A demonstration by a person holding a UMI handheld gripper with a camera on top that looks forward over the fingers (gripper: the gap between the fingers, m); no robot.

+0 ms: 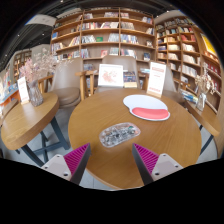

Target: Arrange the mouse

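A grey, patterned mouse (119, 133) lies on the round wooden table (100, 112), just ahead of my fingers and a little above the gap between them. A mouse mat (147, 106) with a white part and a red part lies farther back on the table, to the right of the mouse. My gripper (111, 158) is open and empty, its two pink pads wide apart over the table's near edge, short of the mouse.
Two standing cards (110, 74) (156, 77) are at the table's far edge. A second wooden table (24, 118) stands to the left. Chairs (66, 80) and bookshelves (105, 35) fill the background.
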